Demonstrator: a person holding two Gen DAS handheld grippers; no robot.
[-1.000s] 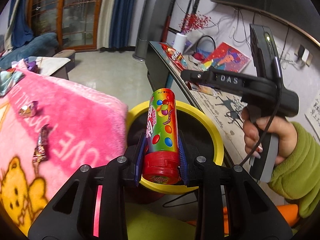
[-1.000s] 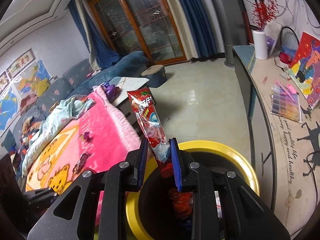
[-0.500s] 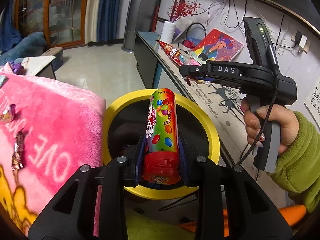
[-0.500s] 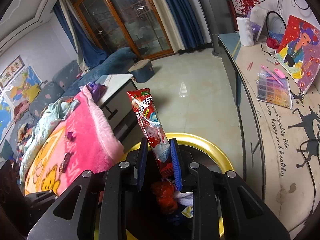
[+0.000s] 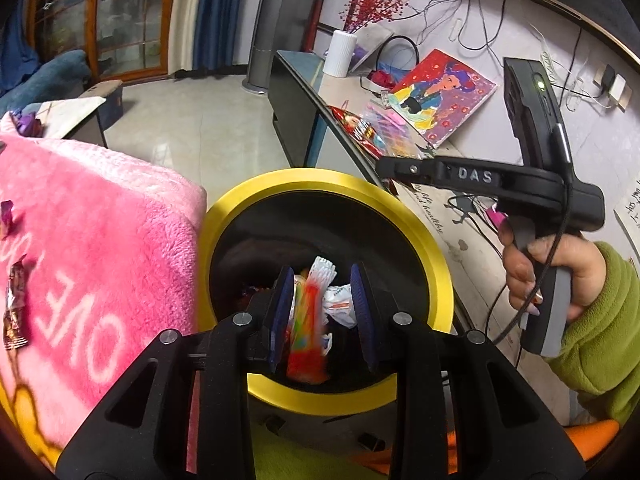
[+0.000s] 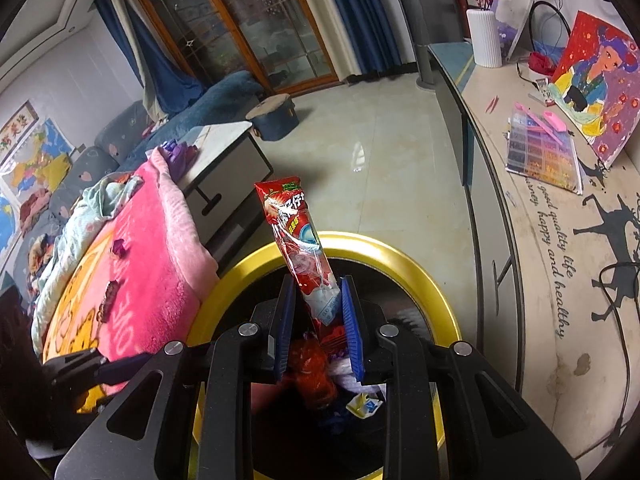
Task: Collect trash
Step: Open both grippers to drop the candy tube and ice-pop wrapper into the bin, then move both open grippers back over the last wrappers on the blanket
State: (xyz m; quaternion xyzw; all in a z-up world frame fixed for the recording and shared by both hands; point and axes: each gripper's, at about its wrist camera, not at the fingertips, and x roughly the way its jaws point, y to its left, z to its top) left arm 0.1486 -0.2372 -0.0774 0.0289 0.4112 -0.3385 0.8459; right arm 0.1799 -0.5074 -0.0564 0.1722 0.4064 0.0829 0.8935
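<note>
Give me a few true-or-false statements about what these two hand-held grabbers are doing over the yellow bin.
1. The left gripper has its fingers apart, and a blurred candy tube is dropping between them. True.
2. The right gripper is empty. False: it holds a red snack wrapper.
3. The bin already holds some trash. True.
4. The bin's rim is blue. False: it is yellow.
5. Candy wrappers lie on the pink blanket. True.

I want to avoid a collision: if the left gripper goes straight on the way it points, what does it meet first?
Probably the blurred candy tube falling between its open jaws, then the trash in the yellow-rimmed bin; depth is unclear.
</note>
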